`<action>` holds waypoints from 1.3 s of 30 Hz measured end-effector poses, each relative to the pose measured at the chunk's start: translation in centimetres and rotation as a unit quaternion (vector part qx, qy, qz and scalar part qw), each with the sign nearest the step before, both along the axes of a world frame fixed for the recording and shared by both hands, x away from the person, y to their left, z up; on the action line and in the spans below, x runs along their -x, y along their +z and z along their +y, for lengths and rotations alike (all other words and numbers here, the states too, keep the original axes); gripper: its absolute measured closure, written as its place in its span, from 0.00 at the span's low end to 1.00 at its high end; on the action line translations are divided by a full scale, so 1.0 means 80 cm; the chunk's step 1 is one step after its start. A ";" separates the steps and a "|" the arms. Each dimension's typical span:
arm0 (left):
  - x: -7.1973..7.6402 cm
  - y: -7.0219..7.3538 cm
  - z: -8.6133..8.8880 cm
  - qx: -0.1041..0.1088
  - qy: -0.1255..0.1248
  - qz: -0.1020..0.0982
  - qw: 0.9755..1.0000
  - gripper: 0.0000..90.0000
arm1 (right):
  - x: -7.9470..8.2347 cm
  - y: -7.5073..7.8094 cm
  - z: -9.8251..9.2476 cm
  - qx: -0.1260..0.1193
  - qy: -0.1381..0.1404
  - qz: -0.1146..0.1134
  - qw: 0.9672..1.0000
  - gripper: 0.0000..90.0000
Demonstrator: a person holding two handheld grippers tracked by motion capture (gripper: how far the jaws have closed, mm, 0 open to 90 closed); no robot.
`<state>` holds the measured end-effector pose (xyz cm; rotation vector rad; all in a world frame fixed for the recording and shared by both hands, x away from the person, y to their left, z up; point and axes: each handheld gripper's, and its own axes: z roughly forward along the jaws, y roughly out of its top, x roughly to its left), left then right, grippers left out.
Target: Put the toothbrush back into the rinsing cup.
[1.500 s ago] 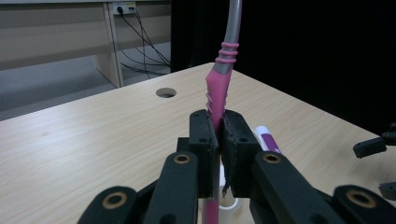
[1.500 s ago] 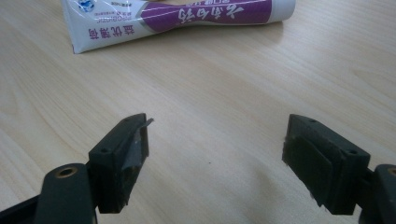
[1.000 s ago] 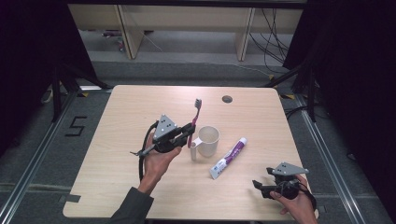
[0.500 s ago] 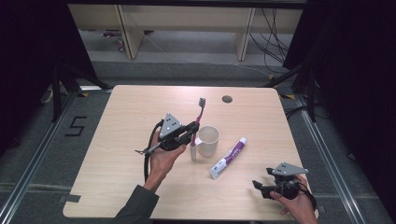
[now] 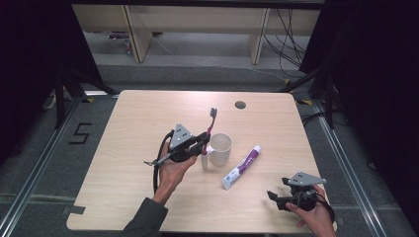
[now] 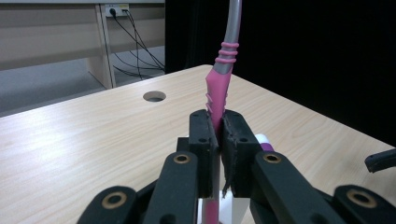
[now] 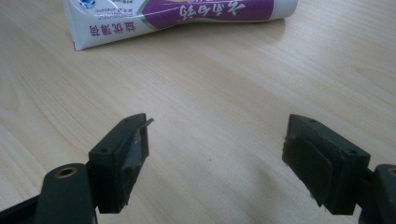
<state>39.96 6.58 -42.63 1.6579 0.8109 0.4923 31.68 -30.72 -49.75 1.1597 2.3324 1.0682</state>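
My left gripper [image 5: 201, 143] is shut on the pink handle of a toothbrush [image 5: 209, 129], which stands nearly upright with its dark bristle head at the top. In the left gripper view the pink and grey toothbrush [image 6: 221, 77] rises straight up from between the closed pads of the left gripper [image 6: 218, 140]. A white cup [image 5: 220, 149] stands just right of that gripper. A white and purple toothpaste tube [image 5: 241, 167] lies on the table right of the cup. My right gripper [image 5: 274, 198] rests open near the table's front right; in its own view the right gripper [image 7: 217, 149] has bare wood between its jaws and the toothpaste tube [image 7: 177, 14] beyond.
The light wooden table [image 5: 133, 123] has a round cable hole [image 5: 240, 104] at its far edge. Desk legs and cables stand on the floor behind it. Dark curtains flank both sides.
The toothbrush has swung from a slant to nearly upright in my left gripper, which shifted slightly. The right gripper has stayed where it was.
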 end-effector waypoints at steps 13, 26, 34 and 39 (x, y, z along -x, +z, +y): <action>0.010 -0.014 0.002 -0.020 -0.002 0.000 1.000 0.92 | 0.001 0.000 0.001 0.006 -0.001 0.001 1.000 0.26; 0.014 -0.025 0.006 -0.045 -0.010 0.015 0.999 0.90 | 0.001 0.000 0.001 0.000 -0.002 0.004 1.000 0.26; 0.018 -0.021 0.009 -0.047 -0.001 0.020 0.999 0.68 | 0.001 0.000 0.001 0.000 0.000 0.002 1.000 0.26; 0.020 -0.016 0.014 -0.044 0.009 0.026 0.999 0.50 | 0.000 0.000 0.001 0.000 0.000 0.002 1.000 0.26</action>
